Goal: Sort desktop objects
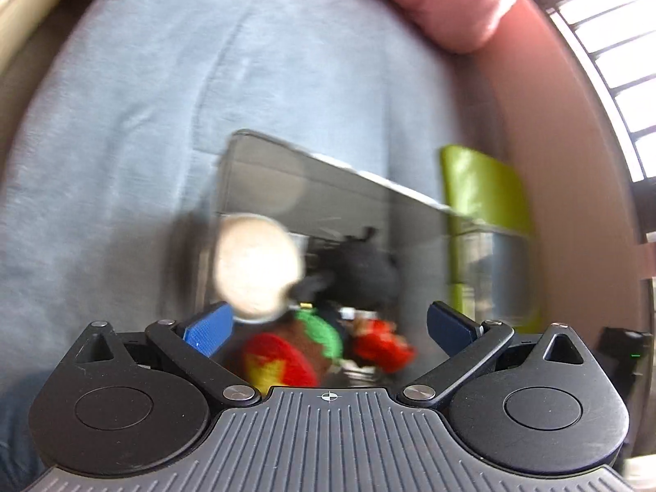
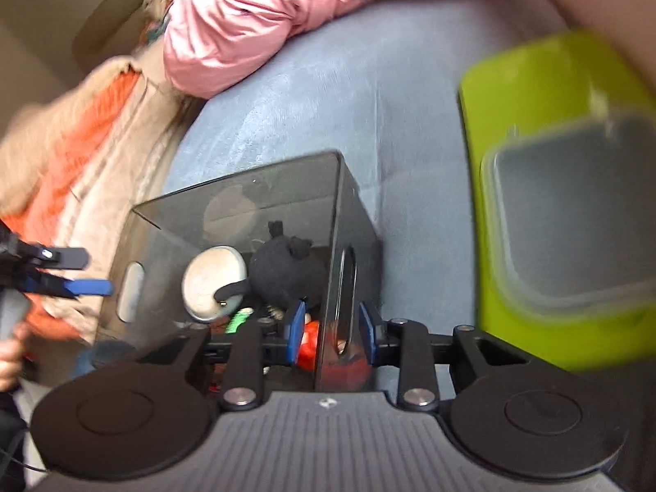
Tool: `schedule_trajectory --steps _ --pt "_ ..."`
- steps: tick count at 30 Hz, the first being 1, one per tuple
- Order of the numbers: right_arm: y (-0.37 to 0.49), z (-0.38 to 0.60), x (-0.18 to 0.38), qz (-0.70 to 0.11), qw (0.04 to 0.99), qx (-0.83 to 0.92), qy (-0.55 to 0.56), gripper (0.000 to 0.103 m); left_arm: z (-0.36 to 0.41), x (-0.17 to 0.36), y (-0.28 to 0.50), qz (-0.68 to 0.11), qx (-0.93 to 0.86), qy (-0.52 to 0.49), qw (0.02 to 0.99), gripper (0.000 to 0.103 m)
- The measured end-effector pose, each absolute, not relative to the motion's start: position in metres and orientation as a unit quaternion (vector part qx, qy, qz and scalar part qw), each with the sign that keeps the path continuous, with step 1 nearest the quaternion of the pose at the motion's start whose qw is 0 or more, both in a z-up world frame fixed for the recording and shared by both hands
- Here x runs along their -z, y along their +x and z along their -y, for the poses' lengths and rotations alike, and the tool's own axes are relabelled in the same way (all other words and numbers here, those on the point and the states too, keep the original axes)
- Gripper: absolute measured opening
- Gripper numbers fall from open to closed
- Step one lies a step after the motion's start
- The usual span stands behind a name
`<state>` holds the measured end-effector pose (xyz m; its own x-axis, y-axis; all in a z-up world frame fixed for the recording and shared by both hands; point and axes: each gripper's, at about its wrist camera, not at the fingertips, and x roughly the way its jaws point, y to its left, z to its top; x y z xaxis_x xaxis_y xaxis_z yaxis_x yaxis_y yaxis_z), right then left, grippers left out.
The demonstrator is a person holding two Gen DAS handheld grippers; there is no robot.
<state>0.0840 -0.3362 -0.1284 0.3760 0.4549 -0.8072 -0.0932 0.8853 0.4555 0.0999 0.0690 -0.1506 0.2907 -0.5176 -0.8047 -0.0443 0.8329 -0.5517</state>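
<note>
Smoky grey plastic forms the box (image 2: 262, 205), which stands on a blue sheet (image 2: 369, 82) and serves as the landmark. Inside the box lie a white disc (image 2: 209, 283), a black plush (image 2: 283, 270) just beside the disc, and red and green knitted toys (image 1: 295, 352) near the bottom.

At the box's right wall the right gripper (image 2: 331, 334) straddles the handle slot, one blue pad inside the box and one outside. Its fingers (image 2: 297, 336) are closed in narrowly about that wall, though the blur hides whether both pads actually press it.

Above the box's near side hangs the left gripper (image 1: 330, 326), its fingers (image 1: 211, 328) spread wide and released, with nothing between them; the toys show through the gap below. From the right wrist view this same gripper appears left of the box, held by a hand (image 2: 10, 352).

Right of the box stands a lime-green bin (image 2: 529, 94) with a clear lidded tub (image 2: 574, 213) against it. Beyond the box lies pink cloth (image 2: 246, 16); to the left, an orange and beige blanket (image 2: 82, 156).
</note>
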Motion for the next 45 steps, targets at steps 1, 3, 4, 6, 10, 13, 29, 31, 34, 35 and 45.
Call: schedule_trajectory --steps 1,3,4,6,10,13,29,31,34,35,45 --pt "0.084 0.334 0.134 -0.531 0.813 -0.166 0.171 0.033 -0.067 0.152 0.1 -0.572 0.152 -0.241 0.769 0.103" --pt "0.088 0.329 0.142 -0.528 0.816 -0.159 0.175 0.035 -0.068 0.154 0.103 -0.563 0.147 -0.247 0.775 0.103" --pt "0.091 0.326 0.145 -0.528 0.815 -0.157 0.179 0.035 -0.072 0.153 0.103 -0.555 0.146 -0.256 0.778 0.103" --pt "0.096 0.321 0.151 -0.528 0.814 -0.154 0.186 0.033 -0.084 0.147 0.101 -0.531 0.152 -0.282 0.785 0.103" --pt "0.099 0.317 0.152 -0.523 0.818 -0.15 0.187 0.016 -0.123 0.137 0.092 -0.48 0.179 -0.35 0.784 0.103" --pt "0.098 0.314 0.153 -0.526 0.819 -0.152 0.174 0.015 -0.134 0.146 0.097 -0.517 0.146 -0.319 0.781 0.103" --pt "0.102 0.3 0.161 -0.523 0.825 -0.14 0.16 0.013 -0.082 0.172 0.132 -0.588 0.114 -0.151 0.786 0.058" --pt "0.104 0.298 0.158 -0.514 0.831 -0.144 0.155 0.013 -0.082 0.163 0.14 -0.569 0.117 -0.149 0.8 0.054" --pt "0.115 0.294 0.155 -0.499 0.839 -0.153 0.153 0.015 -0.083 0.152 0.158 -0.561 0.109 -0.131 0.81 0.054" --pt "0.12 0.292 0.154 -0.494 0.842 -0.151 0.154 0.015 -0.082 0.151 0.164 -0.561 0.104 -0.122 0.812 0.054" --pt "0.173 0.285 0.154 -0.46 0.86 -0.142 0.167 0.015 -0.092 0.151 0.212 -0.542 0.088 -0.14 0.824 0.054"
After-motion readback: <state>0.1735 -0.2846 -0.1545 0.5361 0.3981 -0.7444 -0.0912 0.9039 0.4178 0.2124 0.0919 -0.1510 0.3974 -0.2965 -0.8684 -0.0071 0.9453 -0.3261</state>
